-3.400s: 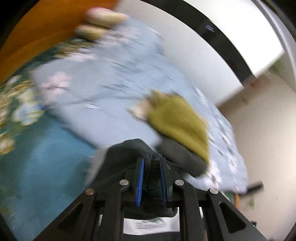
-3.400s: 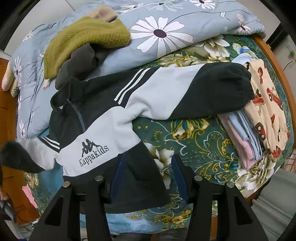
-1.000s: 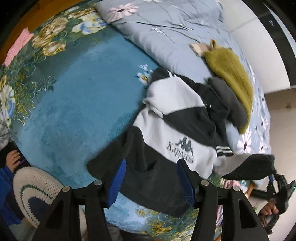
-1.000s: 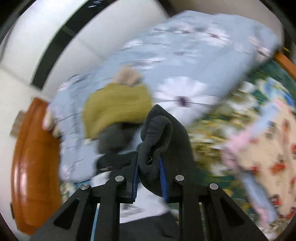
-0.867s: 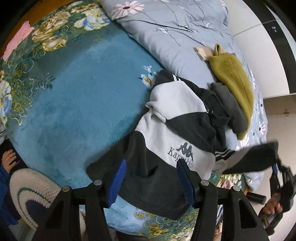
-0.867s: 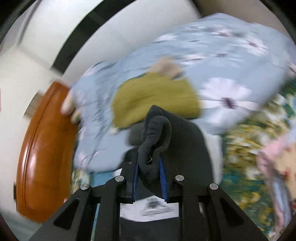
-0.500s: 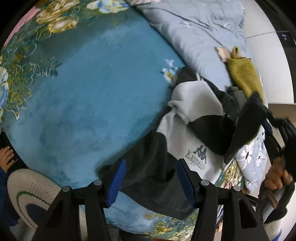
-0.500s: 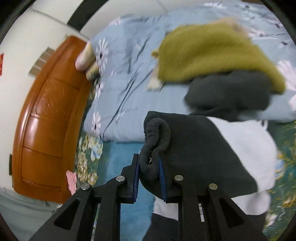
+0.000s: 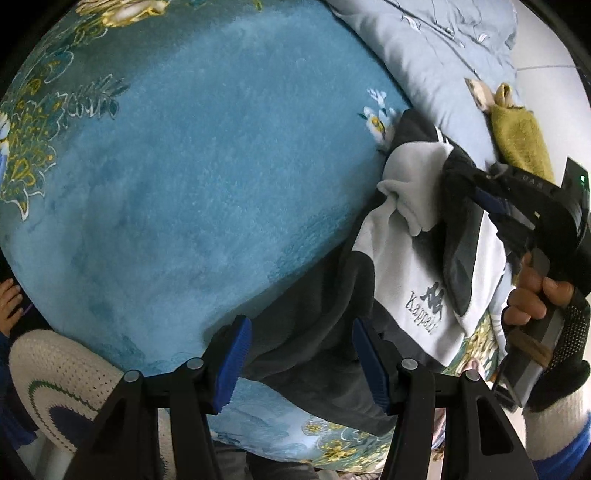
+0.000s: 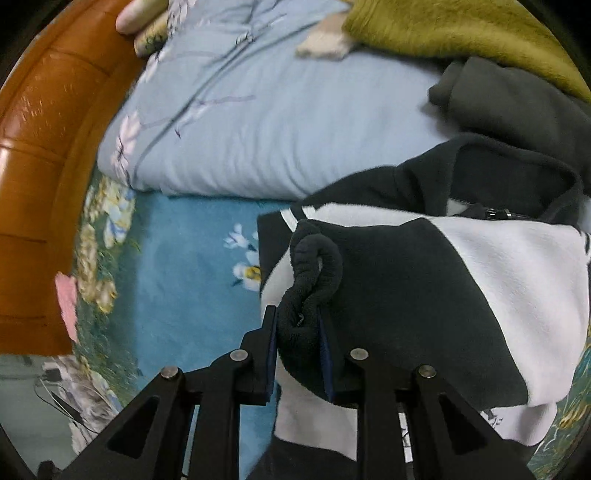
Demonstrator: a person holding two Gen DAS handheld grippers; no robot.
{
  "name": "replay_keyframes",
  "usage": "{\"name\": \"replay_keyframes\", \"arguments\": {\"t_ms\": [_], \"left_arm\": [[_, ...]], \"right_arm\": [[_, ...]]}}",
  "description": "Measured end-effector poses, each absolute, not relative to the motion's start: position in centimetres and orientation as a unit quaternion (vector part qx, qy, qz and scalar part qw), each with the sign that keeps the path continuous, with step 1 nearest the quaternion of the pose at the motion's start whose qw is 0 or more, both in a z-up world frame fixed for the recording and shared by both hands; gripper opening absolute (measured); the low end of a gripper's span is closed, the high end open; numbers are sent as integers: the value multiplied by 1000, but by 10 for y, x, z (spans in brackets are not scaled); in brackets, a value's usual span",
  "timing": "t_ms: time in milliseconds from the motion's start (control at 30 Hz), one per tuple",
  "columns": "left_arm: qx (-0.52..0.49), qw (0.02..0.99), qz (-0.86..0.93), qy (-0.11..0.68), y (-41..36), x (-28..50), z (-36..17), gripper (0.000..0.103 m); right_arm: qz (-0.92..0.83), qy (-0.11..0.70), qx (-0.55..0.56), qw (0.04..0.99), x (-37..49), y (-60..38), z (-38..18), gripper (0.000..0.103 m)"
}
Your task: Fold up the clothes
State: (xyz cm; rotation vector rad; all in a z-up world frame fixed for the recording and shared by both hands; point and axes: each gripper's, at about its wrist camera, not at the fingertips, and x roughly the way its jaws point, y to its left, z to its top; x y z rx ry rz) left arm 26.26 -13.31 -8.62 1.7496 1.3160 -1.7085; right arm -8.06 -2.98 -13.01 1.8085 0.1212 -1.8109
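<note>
Jaws: right gripper [image 10: 297, 341] pinches the sweatshirt [image 9: 413, 280] cuff [image 10: 314, 266]; left gripper [image 9: 301, 354] gapes empty (hovering) — lay the sleeve flat across the chest.

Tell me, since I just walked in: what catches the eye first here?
The black and white sweatshirt lying on the blue floral bedspread, its dark sleeve cuff pinched in the right tongs. The left tongs hang open over its dark hem. Behind it, a mustard sweater lies on the pale blue quilt.
</note>
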Motion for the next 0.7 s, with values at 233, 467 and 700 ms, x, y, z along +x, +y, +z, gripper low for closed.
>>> {"name": "replay_keyframes", "arguments": {"t_ms": [233, 467, 700], "left_arm": [[657, 151, -623, 397, -119, 246, -92, 65], [711, 75, -631, 301, -82, 235, -115, 66], [766, 37, -616, 180, -34, 244, -155, 66]], "right_arm": [[-691, -2, 666, 280, -78, 37, -110, 38], [-709, -59, 667, 221, -66, 157, -101, 49], [-678, -54, 729, 73, -6, 333, -137, 49]]}}
